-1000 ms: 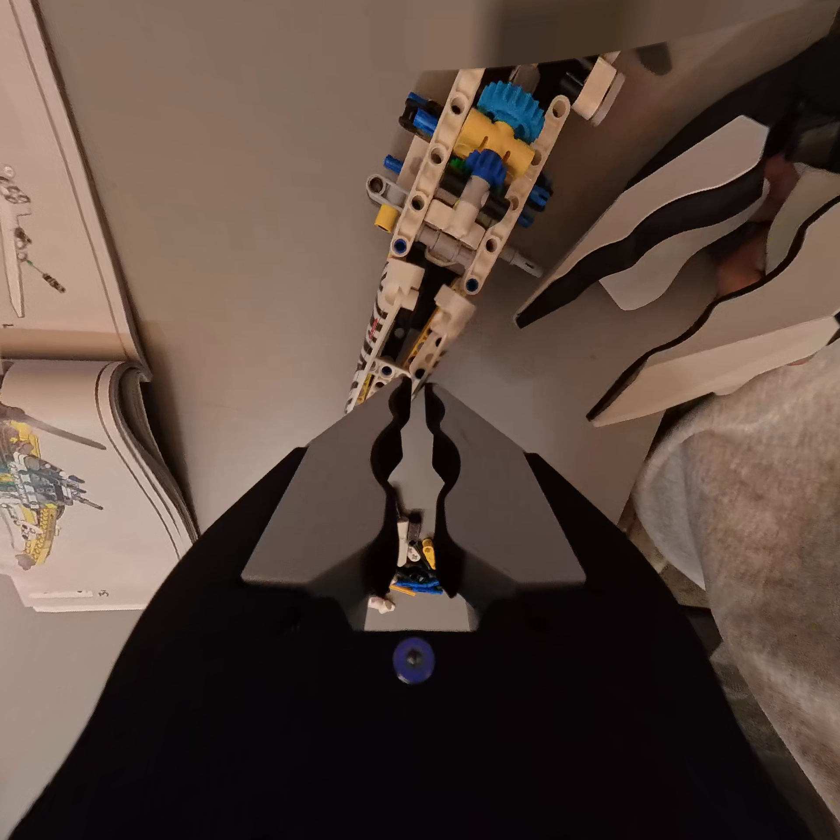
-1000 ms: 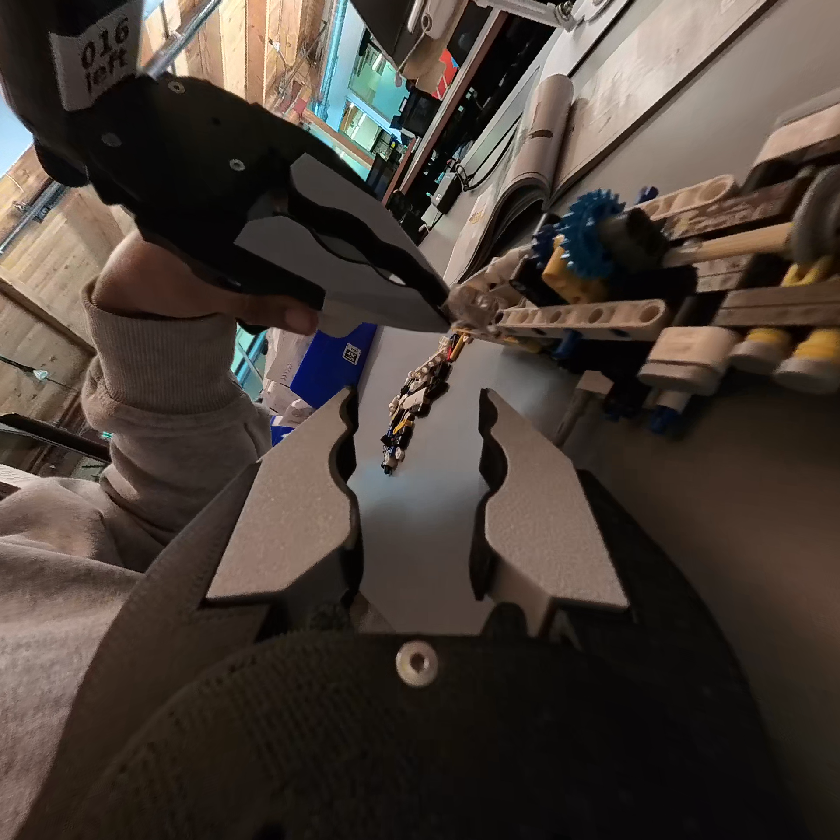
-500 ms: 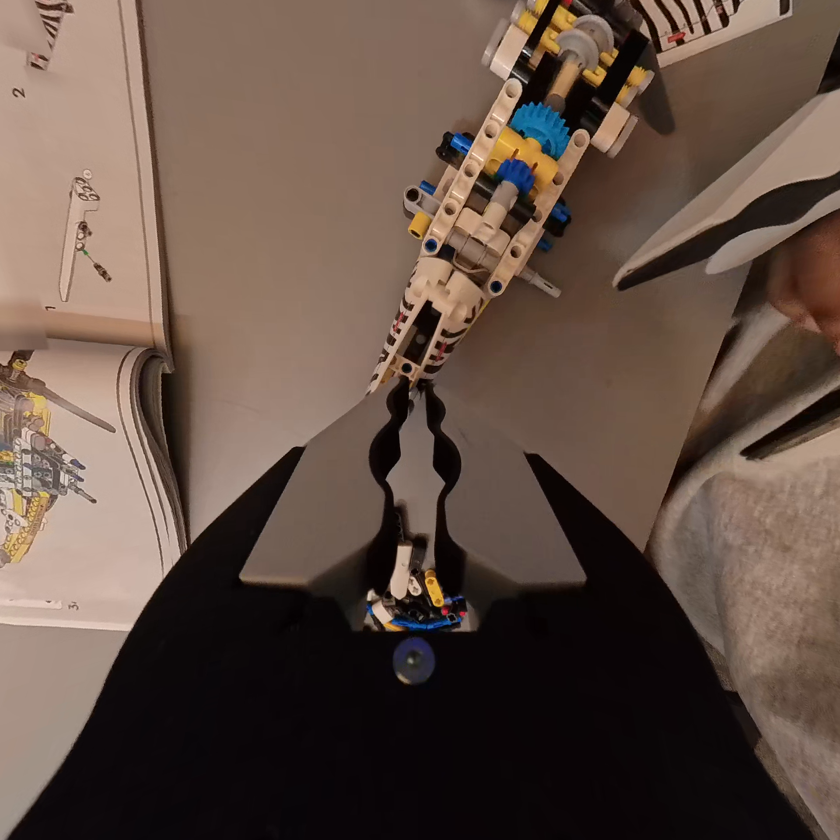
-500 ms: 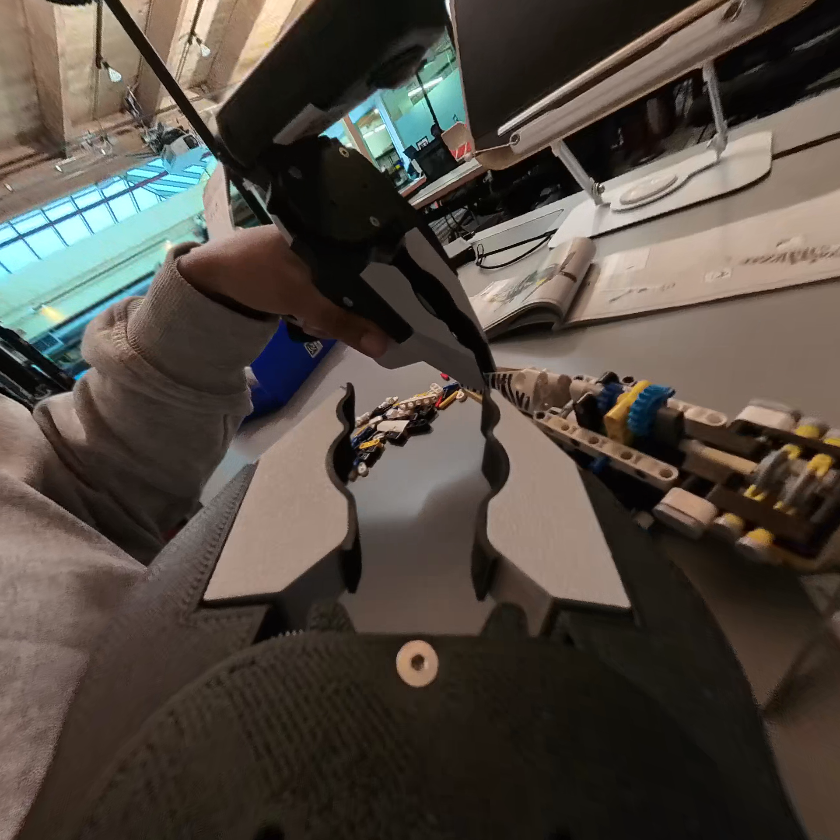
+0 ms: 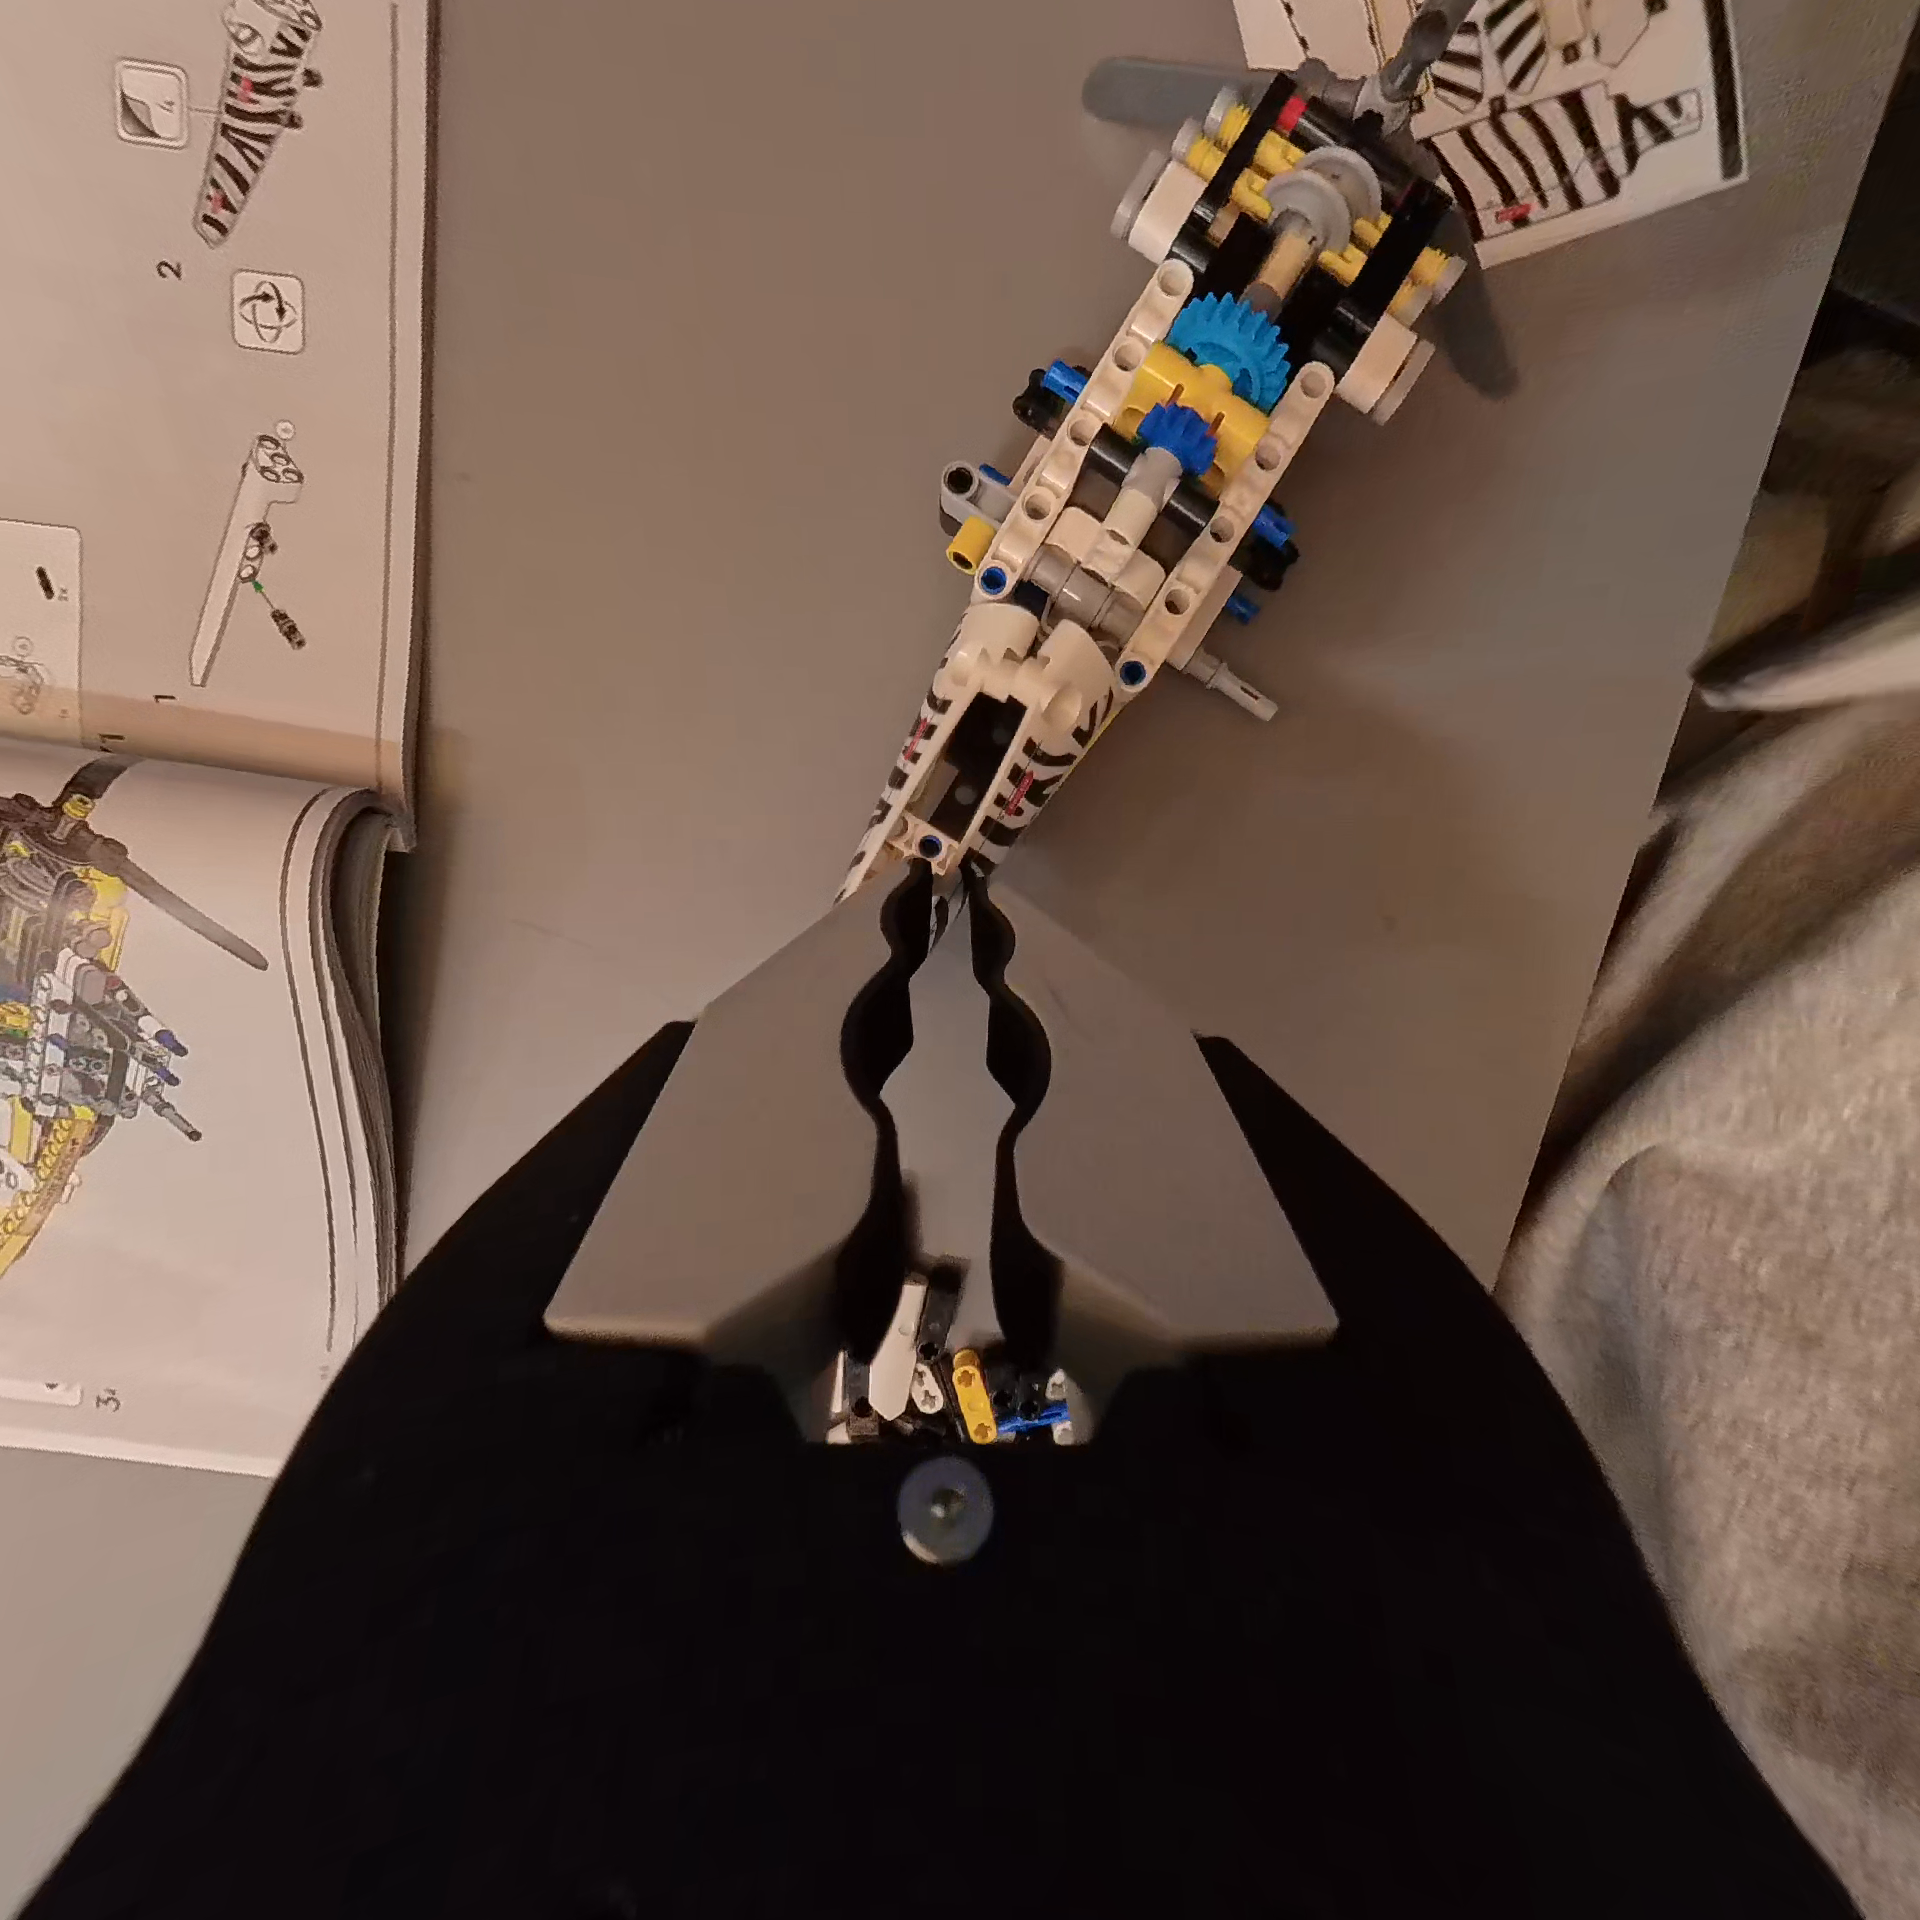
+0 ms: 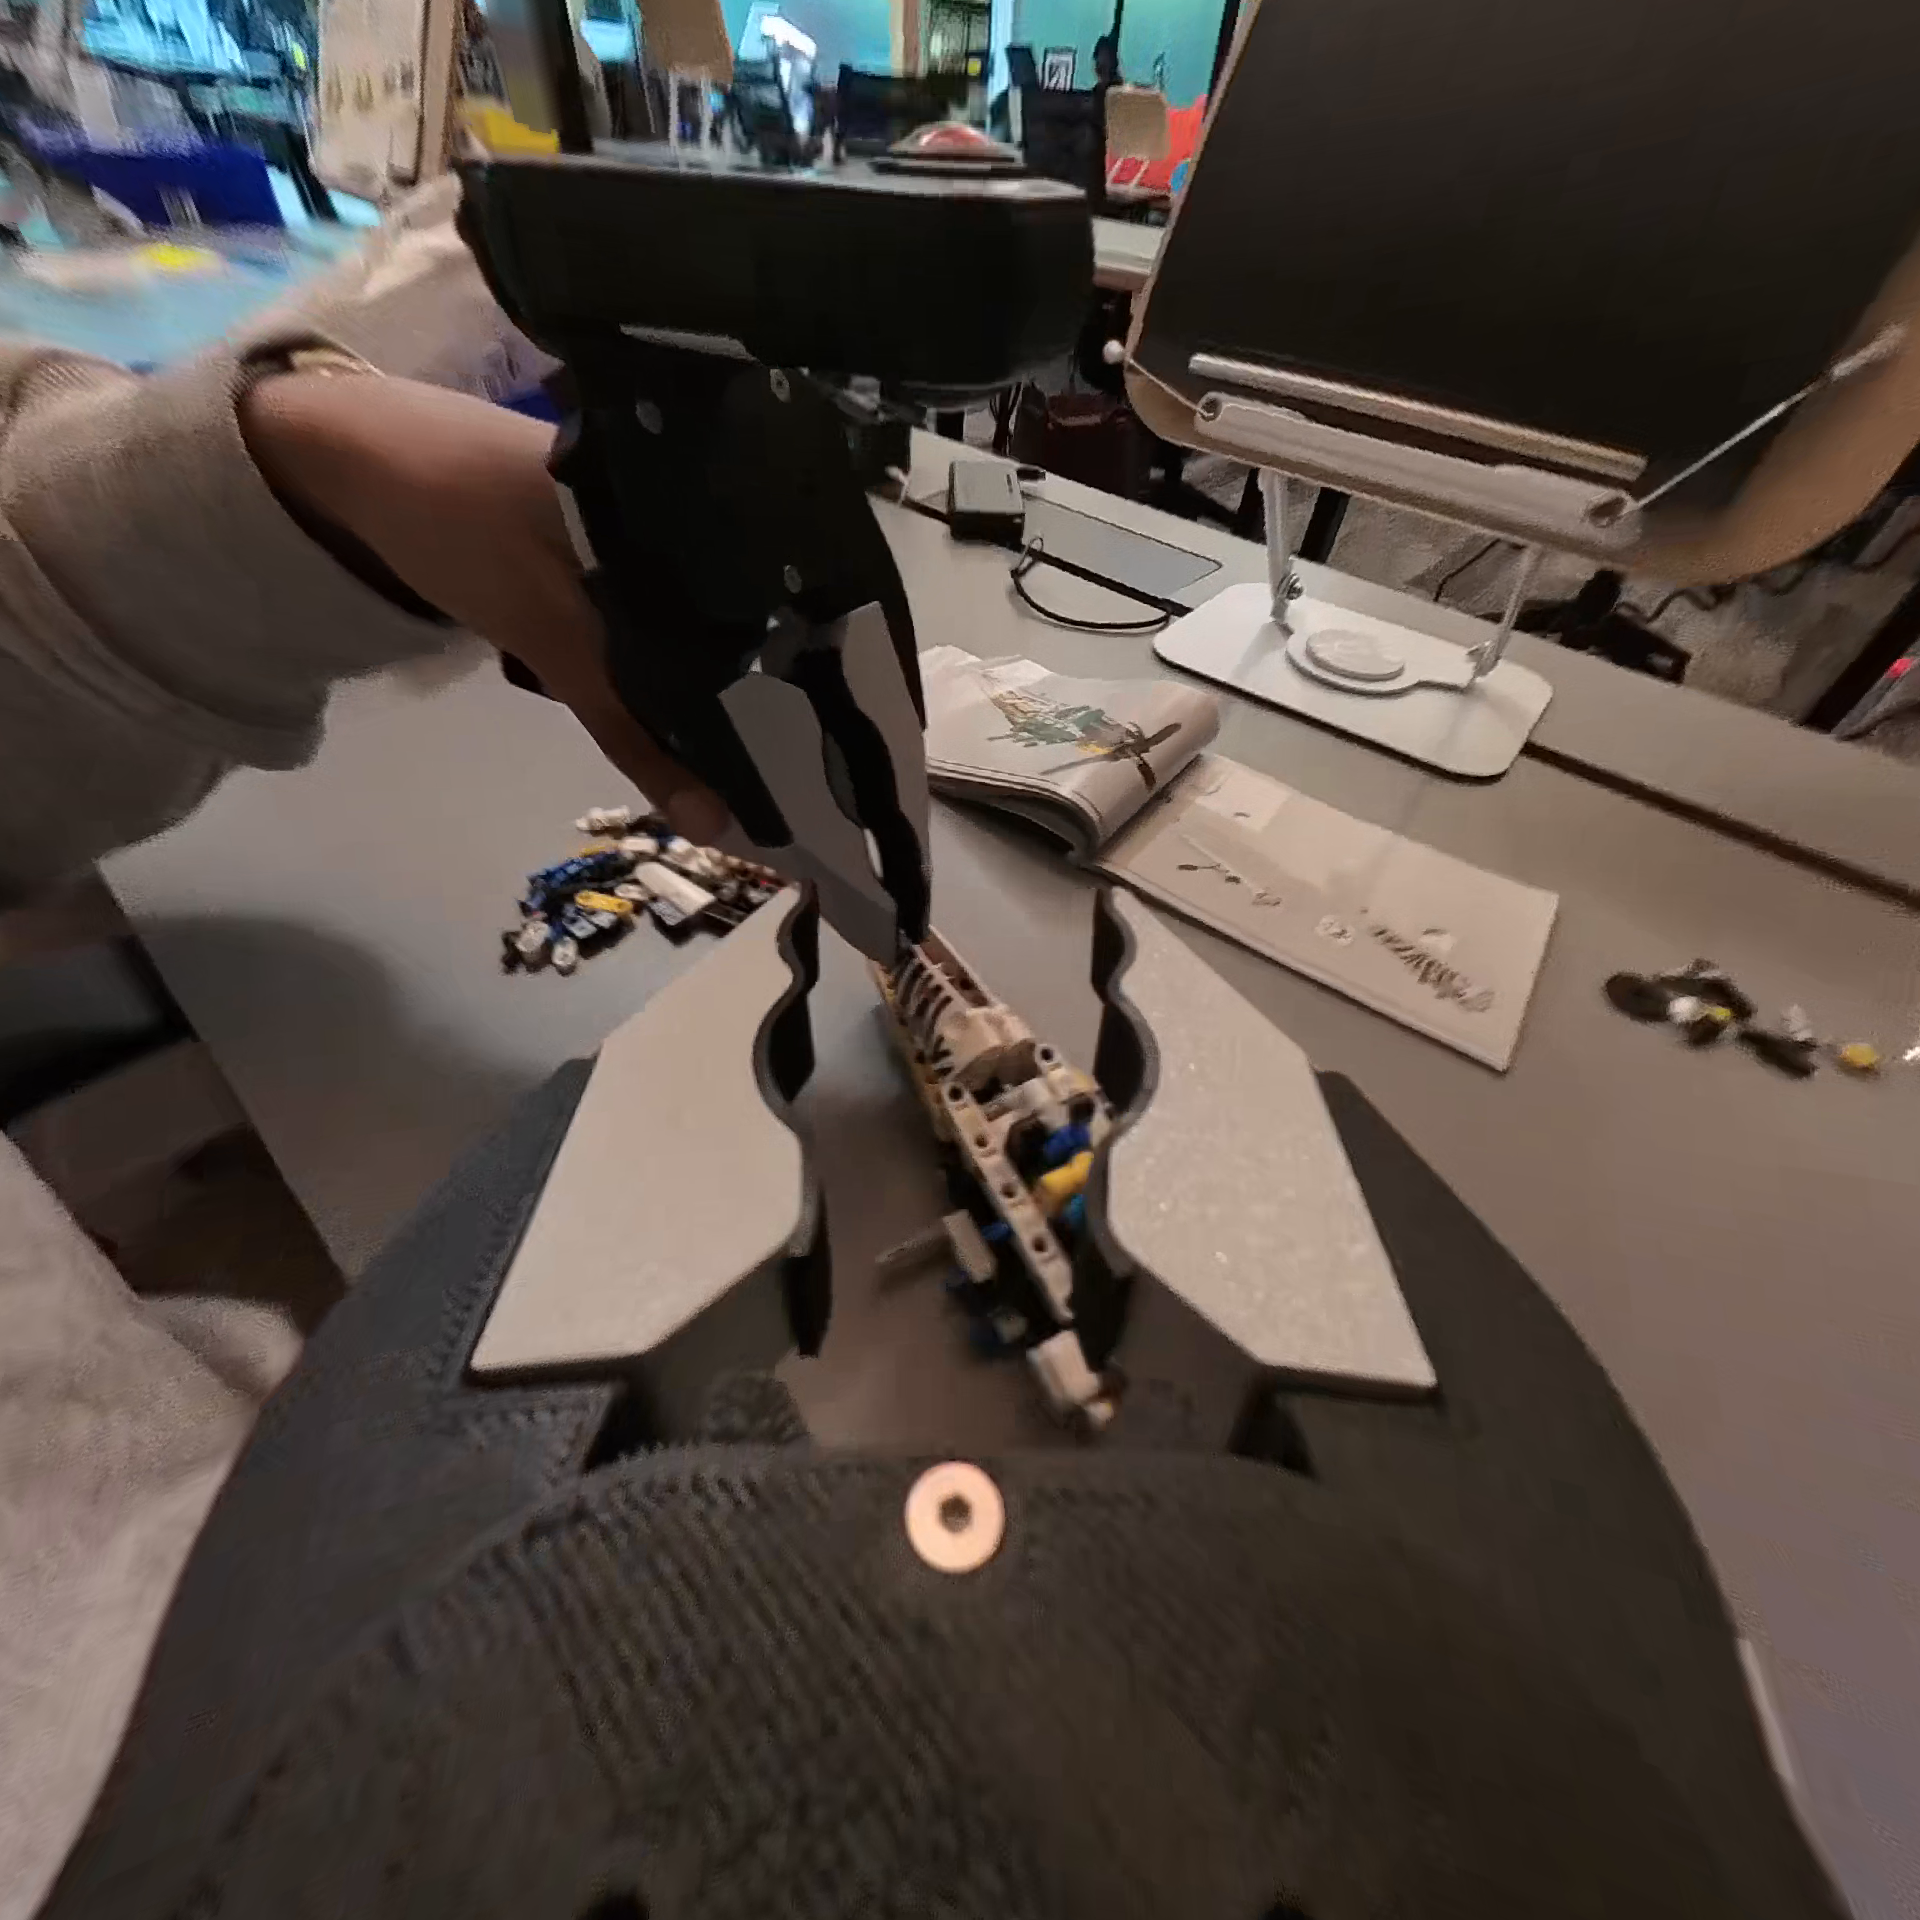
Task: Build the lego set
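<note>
The half-built white, black and yellow beam-and-gear lego model [image 5: 1143, 499] lies flat on the grey surface [image 5: 675, 416], its zebra-striped tapered tail pointing toward the near edge and its rotor end toward the far edge, beside a striped sticker sheet [image 5: 1538, 135]. The left claw [image 5: 943, 883] is pinched on the very tip of that tail, its jaws nearly together; the exact contact is hidden by the fingertips, so how firm the hold is remains uncertain. The right claw [image 6: 951, 940] is open with nothing in it, straddling the model's middle without visibly touching it.

The model is probably light and rigid along its perforated white beams, but the pinned joints, blue gears and protruding axles could pop loose under a twist. The long side beams look like the safest place to grip, squeezing across the frame.

An open instruction booklet [image 5: 208, 727] sits toward the left edge, and a pile of small loose pieces [image 6: 623, 904] lies toward the near edge.
</note>
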{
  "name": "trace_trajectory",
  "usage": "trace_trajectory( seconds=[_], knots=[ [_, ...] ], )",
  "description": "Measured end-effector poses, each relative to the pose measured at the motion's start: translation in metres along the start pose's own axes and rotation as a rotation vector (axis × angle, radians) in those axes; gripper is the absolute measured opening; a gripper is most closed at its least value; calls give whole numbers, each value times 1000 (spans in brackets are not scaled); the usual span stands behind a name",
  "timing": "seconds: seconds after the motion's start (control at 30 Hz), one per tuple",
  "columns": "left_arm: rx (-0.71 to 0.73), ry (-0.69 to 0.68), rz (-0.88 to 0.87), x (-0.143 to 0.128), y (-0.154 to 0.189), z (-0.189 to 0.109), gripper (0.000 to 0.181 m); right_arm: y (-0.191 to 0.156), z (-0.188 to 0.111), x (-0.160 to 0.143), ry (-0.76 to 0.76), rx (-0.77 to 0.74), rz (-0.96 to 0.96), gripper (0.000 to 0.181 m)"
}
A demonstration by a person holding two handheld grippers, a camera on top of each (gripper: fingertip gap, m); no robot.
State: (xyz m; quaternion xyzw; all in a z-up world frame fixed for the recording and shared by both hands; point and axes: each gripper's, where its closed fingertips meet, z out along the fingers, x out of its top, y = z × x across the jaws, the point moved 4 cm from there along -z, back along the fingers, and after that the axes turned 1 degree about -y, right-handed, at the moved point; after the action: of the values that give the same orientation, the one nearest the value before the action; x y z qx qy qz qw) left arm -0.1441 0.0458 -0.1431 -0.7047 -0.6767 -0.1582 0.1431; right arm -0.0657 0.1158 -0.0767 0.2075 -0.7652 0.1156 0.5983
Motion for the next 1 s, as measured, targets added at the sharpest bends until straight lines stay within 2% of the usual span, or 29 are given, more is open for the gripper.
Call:
trace_trajectory(
  seconds=[0.1, 0.27, 0.47, 0.53, 0.67, 0.83, 1.0],
  knots=[
    [-1, 26, -12, -1, 0, 0, 5, 3, 8, 4, -48, 33, -105, 47],
    [3, 66, -33, -2, -1, 1, 6, -1, 29, -8, -224, 115, -246, 39],
    [6, 92, -36, -2, -2, 2, 6, -7, 54, -16, -391, 285, -309, 31],
    [16, 97, -32, -1, -2, 2, 7, -9, 64, -23, -470, 351, -329, 24],
    [18, 115, -33, -1, -2, 3, 7, -9, 77, -40, -628, 452, -333, 21],
    [6, 144, -62, -2, -5, 3, 9, -1, 83, -43, -696, 424, -351, 3],
    [116, 212, -128, -6, -11, -13, 10, 1, 85, -43, -728, 449, -308, 2]
  ],
)
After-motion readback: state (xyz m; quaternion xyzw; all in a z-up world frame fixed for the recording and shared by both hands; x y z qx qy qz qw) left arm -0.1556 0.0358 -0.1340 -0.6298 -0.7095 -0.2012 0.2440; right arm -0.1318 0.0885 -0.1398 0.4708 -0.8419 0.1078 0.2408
